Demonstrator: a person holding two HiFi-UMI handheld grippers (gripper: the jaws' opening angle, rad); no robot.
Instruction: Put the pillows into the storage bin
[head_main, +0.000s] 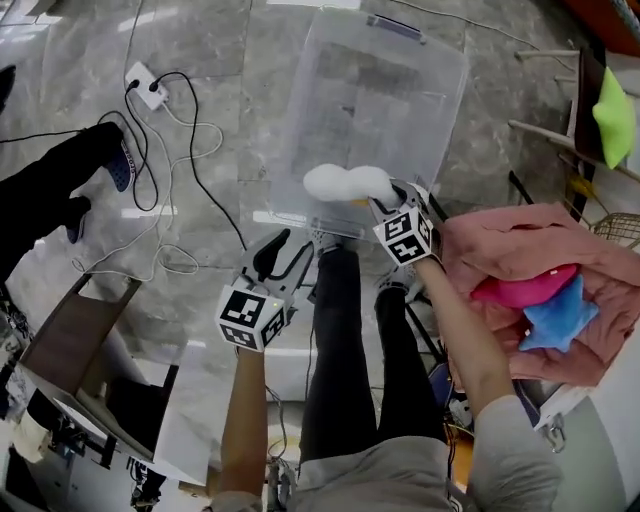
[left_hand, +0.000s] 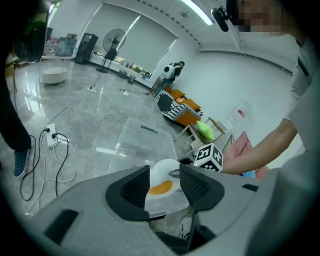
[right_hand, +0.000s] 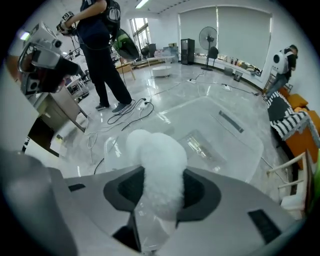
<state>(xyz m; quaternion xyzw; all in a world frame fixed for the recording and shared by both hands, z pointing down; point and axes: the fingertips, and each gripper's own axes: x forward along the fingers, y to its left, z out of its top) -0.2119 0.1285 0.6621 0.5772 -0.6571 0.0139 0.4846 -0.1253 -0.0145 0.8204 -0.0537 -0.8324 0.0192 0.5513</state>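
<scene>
A clear plastic storage bin (head_main: 330, 60) stands open on the grey floor in front of me. My right gripper (head_main: 385, 205) is shut on a fluffy white pillow (head_main: 345, 183) and holds it over the bin's near edge. In the right gripper view the pillow (right_hand: 157, 165) bulges up between the jaws of that gripper (right_hand: 162, 187), above the bin (right_hand: 220, 135). In the left gripper view the pillow's underside (left_hand: 164, 182) shows an orange yolk patch. My left gripper (head_main: 285, 258) hangs open and empty, left of and nearer than the pillow. At my right lie a magenta pillow (head_main: 520, 290) and a blue star pillow (head_main: 558, 318).
Both loose pillows rest on a pink cloth heap (head_main: 520, 240). A green pillow (head_main: 612, 115) sits on a wooden chair at far right. A white power strip (head_main: 148, 85) with black and white cables lies left of the bin. A bystander's dark legs (head_main: 50, 180) stand at far left.
</scene>
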